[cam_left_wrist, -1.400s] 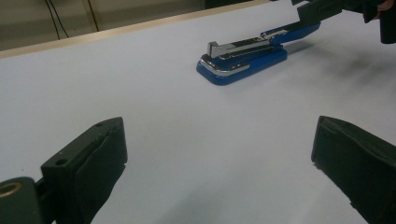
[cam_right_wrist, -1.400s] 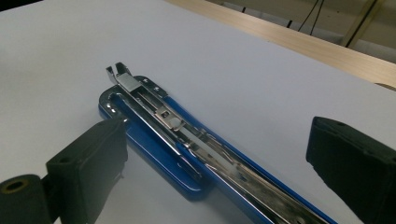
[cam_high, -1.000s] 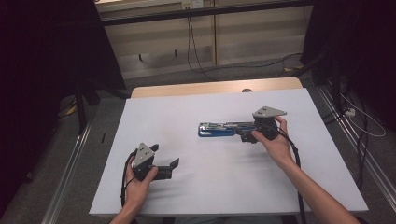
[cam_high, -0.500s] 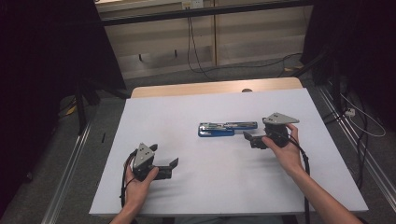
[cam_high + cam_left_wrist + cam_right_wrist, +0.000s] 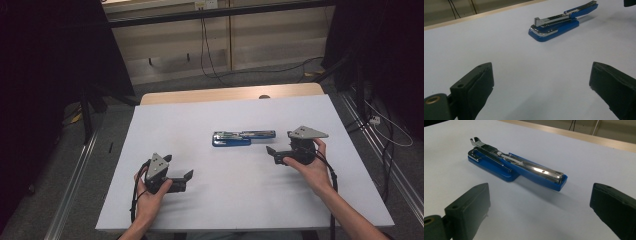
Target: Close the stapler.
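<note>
— Status, left to right?
— Left gripper (image 5: 186,176): my jaws apart, resting near the table's (image 5: 165,125) front. Blue stapler (image 5: 243,137): mid-table, flipped open, untouched. Right gripper (image 5: 272,152): jaws apart, just beside it.
— Remaining?
— Probably gripping and closing it.

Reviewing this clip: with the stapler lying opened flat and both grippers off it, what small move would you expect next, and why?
Probably the right gripper eases forward toward the stapler. Its jaws stand wide open and empty, aimed at the swung-out blue top half, which lies apart from them on the white table in the right gripper view. The left gripper, also open, sits farther off, so it seems likelier to wait.
</note>
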Demonstrator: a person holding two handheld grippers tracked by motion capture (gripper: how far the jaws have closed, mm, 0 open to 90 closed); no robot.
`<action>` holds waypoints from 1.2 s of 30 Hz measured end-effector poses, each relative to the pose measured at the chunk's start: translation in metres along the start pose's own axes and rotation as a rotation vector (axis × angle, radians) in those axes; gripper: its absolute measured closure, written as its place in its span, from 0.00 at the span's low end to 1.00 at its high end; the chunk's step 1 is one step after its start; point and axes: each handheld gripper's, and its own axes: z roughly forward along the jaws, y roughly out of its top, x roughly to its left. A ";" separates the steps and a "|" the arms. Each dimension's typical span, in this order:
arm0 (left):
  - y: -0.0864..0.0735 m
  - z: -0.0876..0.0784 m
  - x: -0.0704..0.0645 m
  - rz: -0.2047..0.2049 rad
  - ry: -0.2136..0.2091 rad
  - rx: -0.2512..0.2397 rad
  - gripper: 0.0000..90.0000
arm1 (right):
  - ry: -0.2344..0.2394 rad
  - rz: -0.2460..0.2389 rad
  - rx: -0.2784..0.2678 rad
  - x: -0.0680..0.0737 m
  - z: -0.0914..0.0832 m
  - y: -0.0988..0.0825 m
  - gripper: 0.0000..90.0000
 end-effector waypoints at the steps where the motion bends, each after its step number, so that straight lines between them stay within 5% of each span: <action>1: 0.001 0.001 0.000 -0.009 -0.002 -0.006 0.07 | 0.005 0.011 0.002 -0.001 0.000 -0.001 0.03; 6: 0.007 0.012 0.000 -0.031 0.002 -0.004 0.09 | 0.040 0.014 0.016 0.000 0.000 -0.003 0.08; 9: 0.009 0.024 0.000 -0.116 -0.069 0.004 0.10 | 0.047 0.019 0.008 0.001 -0.001 -0.003 0.11; 12: 0.013 0.032 -0.003 -0.060 -0.056 0.017 0.10 | 0.067 0.008 0.002 0.000 -0.002 -0.003 0.17; 23: 0.027 0.055 -0.001 -0.038 -0.080 -0.014 0.06 | 0.047 0.005 -0.018 -0.005 0.000 -0.003 0.41; 25: 0.029 0.060 -0.003 -0.020 -0.067 -0.020 0.06 | 0.079 0.006 -0.027 -0.005 -0.001 -0.003 0.54; 27: 0.033 0.064 -0.005 0.017 -0.061 -0.030 0.06 | 0.090 0.025 -0.038 -0.005 -0.001 -0.004 0.55; 36: 0.044 0.084 -0.011 0.014 -0.076 -0.027 0.06 | 0.118 0.020 -0.004 -0.007 0.001 -0.006 0.86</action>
